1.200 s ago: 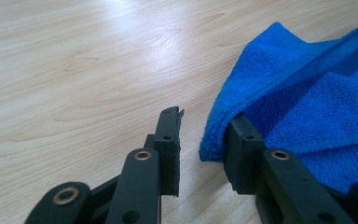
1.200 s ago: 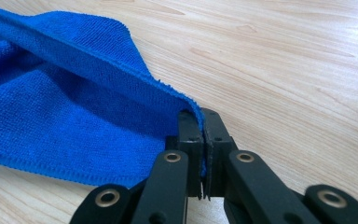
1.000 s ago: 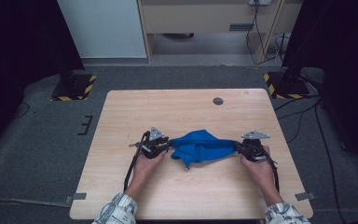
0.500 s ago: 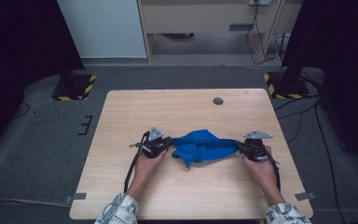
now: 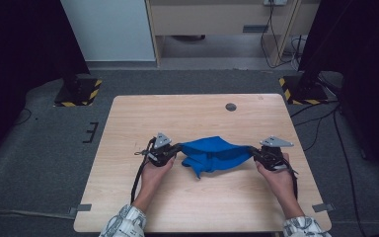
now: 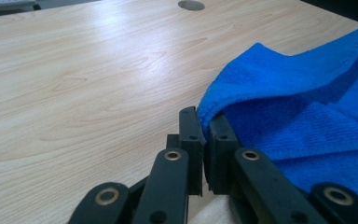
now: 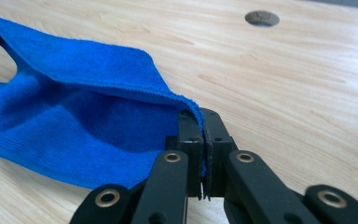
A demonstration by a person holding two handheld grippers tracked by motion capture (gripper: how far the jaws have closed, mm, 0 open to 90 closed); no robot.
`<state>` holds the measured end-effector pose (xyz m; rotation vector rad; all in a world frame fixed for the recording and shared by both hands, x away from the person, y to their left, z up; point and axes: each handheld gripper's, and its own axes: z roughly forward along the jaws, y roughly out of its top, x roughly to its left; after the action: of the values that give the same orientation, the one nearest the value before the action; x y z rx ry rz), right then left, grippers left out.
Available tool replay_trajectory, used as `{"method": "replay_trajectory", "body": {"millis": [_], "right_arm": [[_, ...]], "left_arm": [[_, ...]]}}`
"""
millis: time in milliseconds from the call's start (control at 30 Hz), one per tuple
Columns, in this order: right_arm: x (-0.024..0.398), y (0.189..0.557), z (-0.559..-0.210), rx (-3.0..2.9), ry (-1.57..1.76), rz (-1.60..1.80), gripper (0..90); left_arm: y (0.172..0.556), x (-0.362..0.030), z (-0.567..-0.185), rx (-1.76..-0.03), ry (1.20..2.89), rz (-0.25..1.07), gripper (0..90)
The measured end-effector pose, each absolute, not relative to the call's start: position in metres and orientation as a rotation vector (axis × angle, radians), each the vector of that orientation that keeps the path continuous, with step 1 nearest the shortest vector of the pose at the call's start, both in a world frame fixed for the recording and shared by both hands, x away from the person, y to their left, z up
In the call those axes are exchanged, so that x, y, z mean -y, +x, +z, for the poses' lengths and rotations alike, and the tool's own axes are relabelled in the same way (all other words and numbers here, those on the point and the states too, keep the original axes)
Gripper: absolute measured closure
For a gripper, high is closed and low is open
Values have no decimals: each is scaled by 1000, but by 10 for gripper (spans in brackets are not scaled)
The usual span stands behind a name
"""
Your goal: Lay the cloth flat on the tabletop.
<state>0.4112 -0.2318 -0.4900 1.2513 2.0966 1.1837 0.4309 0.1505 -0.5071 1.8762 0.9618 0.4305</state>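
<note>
Here a soft, rumpled blue terry cloth [image 5: 212,154] sags over the pale woodgrain table [image 5: 187,113].

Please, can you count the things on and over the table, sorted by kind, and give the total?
Blue cloth: 1, pinched at opposite edges by both grippers
Grippers: 2, the left gripper and the right gripper
Round hole in the table top: 1
Total: 4
</note>
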Motion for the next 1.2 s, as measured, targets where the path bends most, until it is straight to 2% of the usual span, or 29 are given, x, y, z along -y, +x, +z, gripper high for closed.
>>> {"method": "replay_trajectory", "body": {"millis": [633, 1200], "right_arm": [[230, 400, -471, -2061, 1204, 1257, 885], [228, 386, -454, -2080, 1172, 1285, 886]], "left_arm": [[414, -164, -482, -994, 1800, 450, 865], [401, -165, -462, -981, 1800, 443, 860]]}}
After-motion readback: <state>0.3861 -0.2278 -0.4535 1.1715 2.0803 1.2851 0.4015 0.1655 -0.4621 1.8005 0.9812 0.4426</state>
